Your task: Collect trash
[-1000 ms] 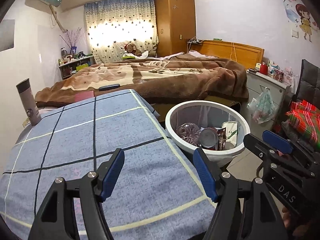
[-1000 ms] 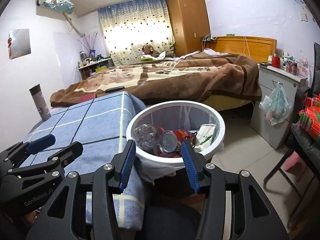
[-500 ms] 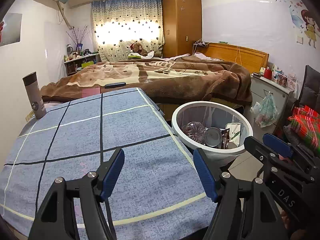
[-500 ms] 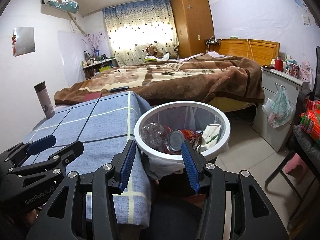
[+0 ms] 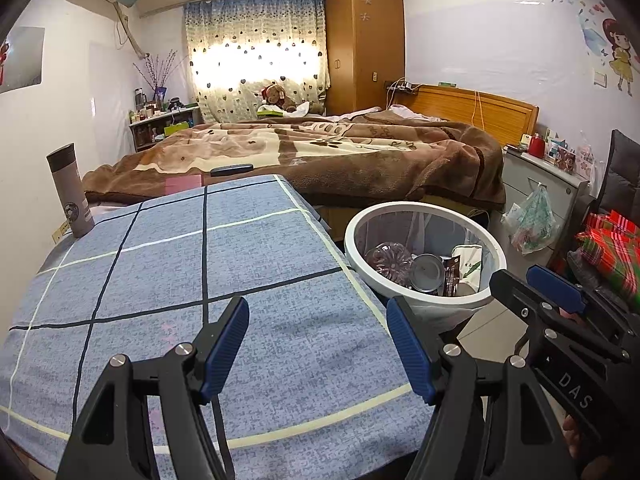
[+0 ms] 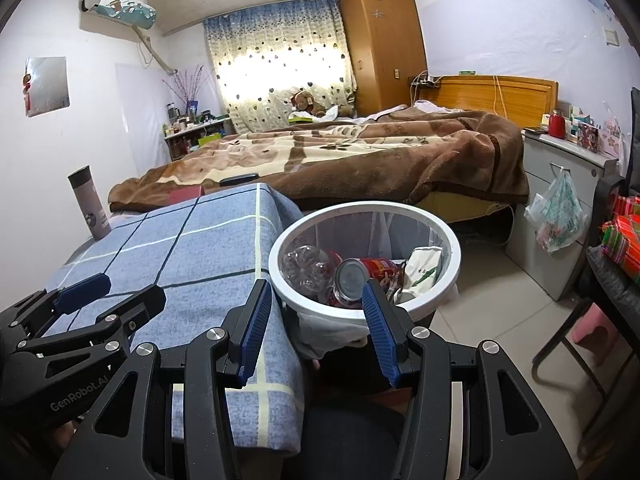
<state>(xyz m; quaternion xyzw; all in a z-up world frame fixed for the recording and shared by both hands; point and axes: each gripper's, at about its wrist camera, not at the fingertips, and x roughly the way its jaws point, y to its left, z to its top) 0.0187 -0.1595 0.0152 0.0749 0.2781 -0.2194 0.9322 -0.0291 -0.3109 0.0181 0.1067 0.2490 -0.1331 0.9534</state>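
Only the right view shows the red can [image 6: 380,267]; both claws gape empty.

From my feed, the bin's [image 6: 448,240] lower body is hidden behind the right gripper [image 6: 316,320]. The trash under the can [image 6: 349,278] I cannot identify. The shelf items [image 5: 160,114] are too small to tell. The chair [image 5: 624,176] is cut off.

One bin [image 6: 448,236], one flask [image 5: 69,190], two tongs [image 5: 318,350].
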